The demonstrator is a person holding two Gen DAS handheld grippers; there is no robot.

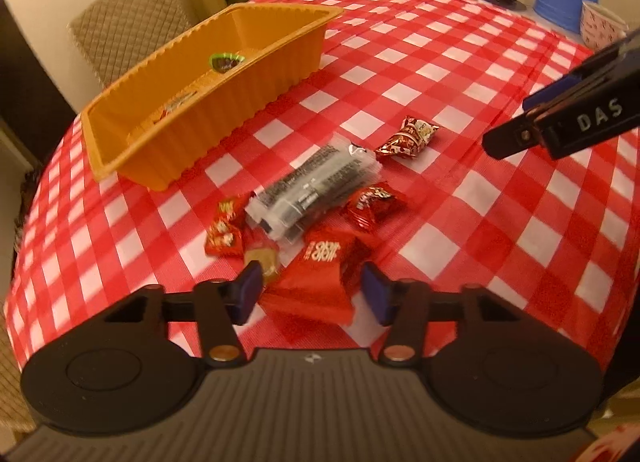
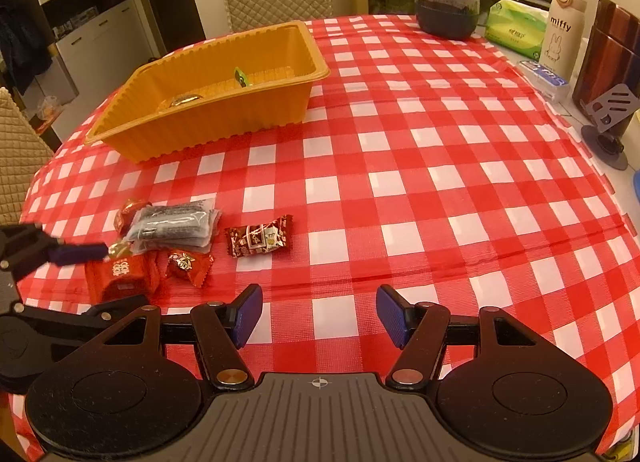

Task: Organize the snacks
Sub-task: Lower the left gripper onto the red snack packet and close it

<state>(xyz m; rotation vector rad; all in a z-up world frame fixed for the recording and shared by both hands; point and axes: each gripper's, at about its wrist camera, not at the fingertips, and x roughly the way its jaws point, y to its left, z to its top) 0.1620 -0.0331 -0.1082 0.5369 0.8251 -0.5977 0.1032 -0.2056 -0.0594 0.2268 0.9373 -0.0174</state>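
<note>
Red snack packet point(image 1: 316, 278) lies on the worktop point(image 1: 440, 201) between the left tongs' point(image 1: 314, 294) pads, gap visible on both sides, not gripped. Snack pile point(image 1: 312, 189) just beyond. Right tongs point(image 2: 319, 316) open, empty, clear of it.

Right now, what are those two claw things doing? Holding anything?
Left gripper: open around the red packet, pads not visibly pressing it yet.
Right gripper: open, empty, above the tablecloth.

The right tool point(image 2: 319, 316) is held open above the checked surface point(image 2: 440, 165); wrapped snacks point(image 2: 258, 242) are clustered left.
</note>
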